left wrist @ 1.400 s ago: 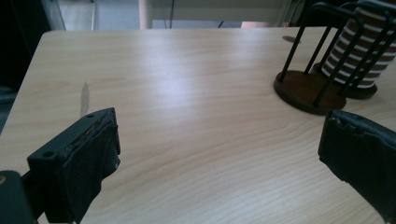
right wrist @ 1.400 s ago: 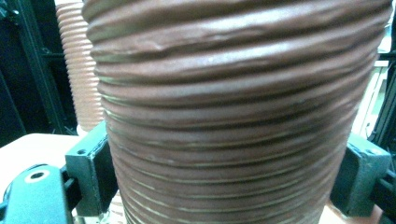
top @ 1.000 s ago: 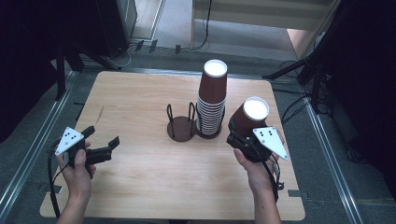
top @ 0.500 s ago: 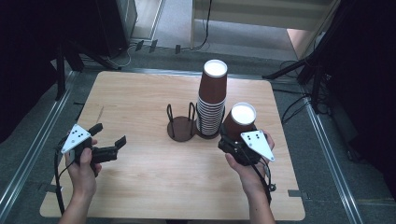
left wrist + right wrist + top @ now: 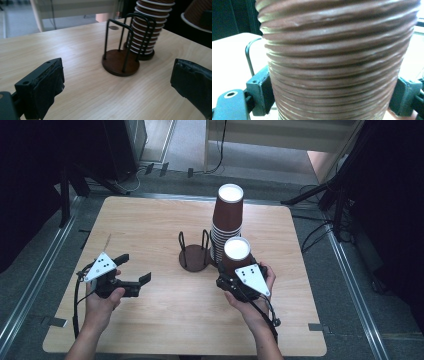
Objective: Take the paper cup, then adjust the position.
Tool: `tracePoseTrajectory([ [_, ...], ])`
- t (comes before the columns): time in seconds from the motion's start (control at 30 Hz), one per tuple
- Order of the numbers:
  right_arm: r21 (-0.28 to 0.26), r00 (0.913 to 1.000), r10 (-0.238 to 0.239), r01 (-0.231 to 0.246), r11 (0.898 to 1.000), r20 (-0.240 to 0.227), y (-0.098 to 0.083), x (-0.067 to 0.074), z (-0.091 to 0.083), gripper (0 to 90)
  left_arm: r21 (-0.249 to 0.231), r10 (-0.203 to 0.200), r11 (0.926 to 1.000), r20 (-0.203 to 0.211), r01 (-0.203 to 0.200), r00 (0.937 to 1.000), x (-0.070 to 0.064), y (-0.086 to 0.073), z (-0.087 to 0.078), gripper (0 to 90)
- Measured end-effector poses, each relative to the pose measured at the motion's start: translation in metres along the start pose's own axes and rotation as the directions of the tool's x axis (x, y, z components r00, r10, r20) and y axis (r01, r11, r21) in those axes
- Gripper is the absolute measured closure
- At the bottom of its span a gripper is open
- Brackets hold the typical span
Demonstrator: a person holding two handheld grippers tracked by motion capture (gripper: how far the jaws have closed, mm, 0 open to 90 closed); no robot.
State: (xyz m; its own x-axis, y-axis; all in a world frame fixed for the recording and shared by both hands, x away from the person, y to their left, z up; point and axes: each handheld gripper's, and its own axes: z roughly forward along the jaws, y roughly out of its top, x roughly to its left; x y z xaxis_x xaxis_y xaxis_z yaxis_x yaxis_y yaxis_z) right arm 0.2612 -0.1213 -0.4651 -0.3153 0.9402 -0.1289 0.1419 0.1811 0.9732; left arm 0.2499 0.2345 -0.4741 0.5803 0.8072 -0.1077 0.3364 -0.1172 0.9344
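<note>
The right gripper (image 5: 231,272), jaws just easing, clamps a ribbed brown cup (image 5: 236,254) at frame centre; the left gripper (image 5: 134,271) gapes over bare table (image 5: 150,225) lower left.

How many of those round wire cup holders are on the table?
2. One wire holder stands empty at the table's middle. The other holder is right behind it, under the tall cup stack, mostly hidden.

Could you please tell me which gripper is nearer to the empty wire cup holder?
The right. The right gripper, shut on a brown cup, sits just beside the wire holder. The left gripper, open, is farther off across bare table.
</note>
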Motion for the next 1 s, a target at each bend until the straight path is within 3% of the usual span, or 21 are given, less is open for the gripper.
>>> tracePoseTrajectory([
  [0.13,0.016,0.9970,-0.078,0.077,0.997,0.005,-0.009,0.012,0.003,12.7,0.016,0.033,0.9993,0.028,-0.034,0.9990,-0.008,0.003,0.003,0.0],
  [0.23,0.012,0.9892,-0.146,0.146,0.989,-0.001,-0.013,0.021,0.005,12.6,0.017,0.042,0.9990,0.041,-0.042,0.9983,-0.010,0.004,0.003,0.0],
  [0.47,0.002,0.9755,-0.219,0.219,0.976,-0.021,-0.016,0.036,0.006,12.7,0.041,0.069,0.9966,0.081,-0.072,0.9943,-0.016,0.005,0.005,0.0],
  [0.57,-0.005,0.9654,-0.257,0.257,0.966,-0.045,-0.019,0.040,0.007,12.8,0.048,0.089,0.9944,0.097,-0.094,0.9912,-0.020,0.005,0.006,0.5],
  [0.63,-0.015,0.9519,-0.301,0.301,0.954,-0.057,-0.021,0.045,0.008,12.8,0.045,0.099,0.9935,0.115,-0.104,0.9884,-0.024,0.006,0.007,0.5],
  [0.67,-0.015,0.9519,-0.301,0.301,0.954,-0.057,-0.021,0.045,0.008,12.8,0.045,0.099,0.9935,0.115,-0.104,0.9884,-0.024,0.006,0.007,0.5],
  [0.7,-0.016,0.9445,-0.318,0.318,0.948,-0.083,-0.022,0.051,0.008,12.9,0.047,0.110,0.9920,0.125,-0.117,0.9860,-0.027,0.006,0.007,0.5],
  [0.93,-0.030,0.9156,-0.380,0.380,0.925,-0.131,-0.027,0.061,0.007,13.0,0.058,0.161,0.9828,0.186,-0.175,0.9691,-0.041,0.008,0.013,0.5],
  [0.97,-0.030,0.9156,-0.380,0.380,0.925,-0.131,-0.027,0.061,0.007,13.0,0.058,0.161,0.9828,0.186,-0.175,0.9691,-0.041,0.008,0.013,0.5],
  [1.0,-0.030,0.9062,-0.400,0.400,0.916,-0.135,-0.029,0.063,0.007,13.0,0.061,0.173,0.9801,0.199,-0.189,0.9645,-0.043,0.008,0.014,0.5],
])
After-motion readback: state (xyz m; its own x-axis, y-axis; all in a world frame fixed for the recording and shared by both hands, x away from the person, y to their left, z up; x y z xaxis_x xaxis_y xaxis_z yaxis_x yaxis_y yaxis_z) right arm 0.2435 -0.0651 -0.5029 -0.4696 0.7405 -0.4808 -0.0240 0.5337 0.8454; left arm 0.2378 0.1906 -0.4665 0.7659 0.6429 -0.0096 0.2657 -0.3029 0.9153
